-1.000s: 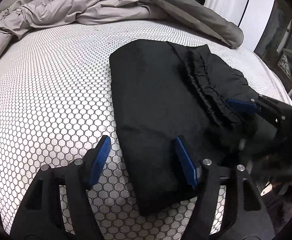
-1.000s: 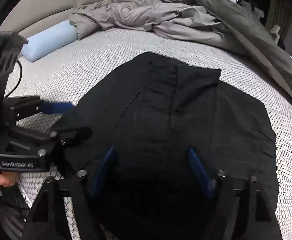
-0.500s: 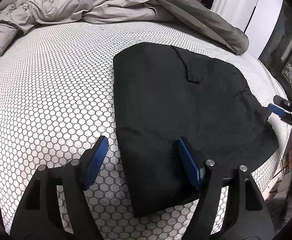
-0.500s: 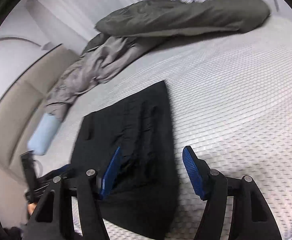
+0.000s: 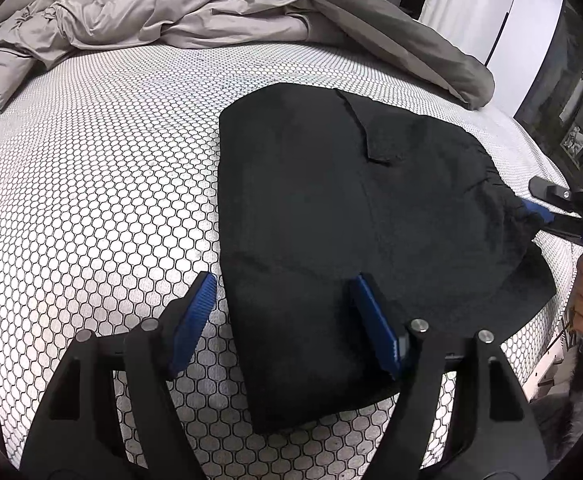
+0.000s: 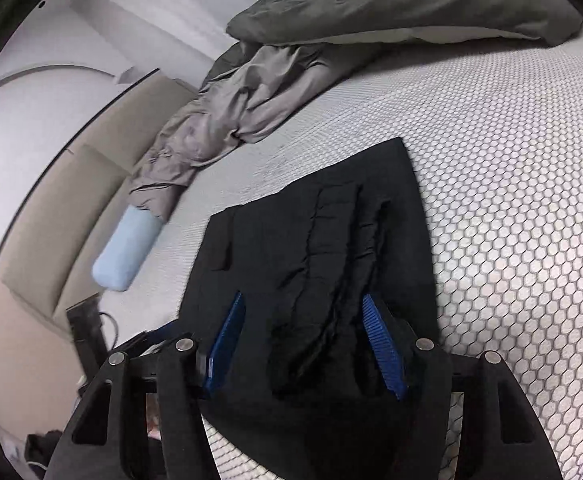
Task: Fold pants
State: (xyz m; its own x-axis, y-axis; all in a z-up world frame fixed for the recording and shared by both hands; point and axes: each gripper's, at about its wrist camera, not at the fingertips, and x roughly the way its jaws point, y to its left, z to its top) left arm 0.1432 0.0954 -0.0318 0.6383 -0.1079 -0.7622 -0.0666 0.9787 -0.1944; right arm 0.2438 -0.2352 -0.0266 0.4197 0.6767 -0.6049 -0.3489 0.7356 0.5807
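The black pants (image 5: 351, 208) lie on the bed (image 5: 103, 184), near its front edge, already doubled into a compact, roughly squared stack with several layers showing at the gathered waistband (image 6: 339, 248). To my eye most of the folding is done; what seems left is one more fold, or just squaring up the bundle, since the near edge still bunches into ridges.

My left hand-held gripper (image 5: 279, 320) hangs over the stack's left border with its jaws apart, one pad above the mattress and the other above the cloth, clamped on nothing. My right hand-held gripper (image 6: 307, 344) sits at the opposite side, over the bunched waistband end. Its jaws have just been closing a little and the ruffled cloth rises between them, but from this angle I cannot tell whether the pads are pressing on it yet.

Further off, a grey duvet (image 5: 179, 12) is heaped at the head of the bed, with a pale blue bolster (image 6: 125, 254) beside it.
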